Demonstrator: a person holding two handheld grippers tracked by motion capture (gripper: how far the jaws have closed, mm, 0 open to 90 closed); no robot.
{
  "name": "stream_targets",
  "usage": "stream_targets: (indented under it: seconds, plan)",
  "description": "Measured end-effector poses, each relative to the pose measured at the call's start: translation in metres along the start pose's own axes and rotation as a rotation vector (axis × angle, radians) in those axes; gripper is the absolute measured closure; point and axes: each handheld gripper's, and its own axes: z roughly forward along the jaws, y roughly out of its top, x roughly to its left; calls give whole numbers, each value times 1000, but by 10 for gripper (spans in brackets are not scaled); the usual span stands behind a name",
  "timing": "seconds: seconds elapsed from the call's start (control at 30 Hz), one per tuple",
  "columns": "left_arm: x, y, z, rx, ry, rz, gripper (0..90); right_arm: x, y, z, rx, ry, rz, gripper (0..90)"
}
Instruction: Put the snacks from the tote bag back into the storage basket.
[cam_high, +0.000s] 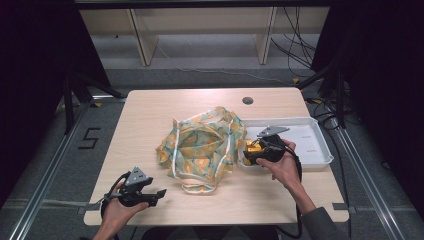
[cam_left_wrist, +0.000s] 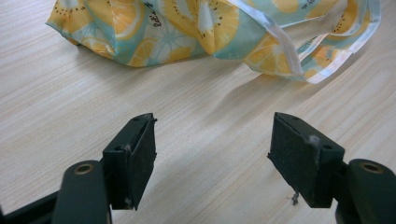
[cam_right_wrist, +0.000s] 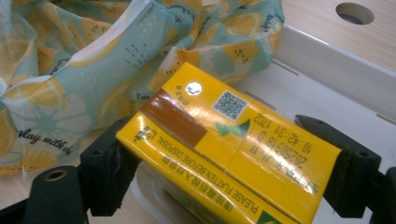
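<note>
A cloth bag (cam_high: 202, 145) printed with orange slices on pale green lies crumpled in the middle of the wooden table (cam_high: 150, 110); its white-edged handles trail toward the front. My right gripper (cam_high: 254, 151) is shut on a yellow drink carton (cam_right_wrist: 229, 140), held over the left end of a white tray (cam_high: 310, 145), right beside the bag (cam_right_wrist: 93, 70). My left gripper (cam_high: 155, 196) rests open near the table's front left, its jaws (cam_left_wrist: 212, 158) apart over bare wood, with the bag (cam_left_wrist: 187, 28) a short way ahead.
The white tray (cam_right_wrist: 327, 74) sits at the table's right side. A round cable hole (cam_high: 247, 100) is near the far edge. Shelving legs and cables stand on the floor beyond the table.
</note>
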Motion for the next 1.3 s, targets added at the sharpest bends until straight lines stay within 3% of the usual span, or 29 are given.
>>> stream_targets:
  seconds: [0.53,1.0,1.07,1.17,1.3]
  plan:
    - [0,0,1,7,-1,5,309,-2,-2,0,-7,13,-4,181]
    - [0,1,1,16,-1,5,310,-2,1,-7,-10,23,22,162]
    - [0,1,1,15,-2,6,309,-1,1,-9,-4,23,43,162]
    - [0,1,1,15,-2,5,310,-4,1,-9,-10,21,22,161]
    - [0,1,1,14,-2,6,309,-1,2,-11,-19,19,37,162]
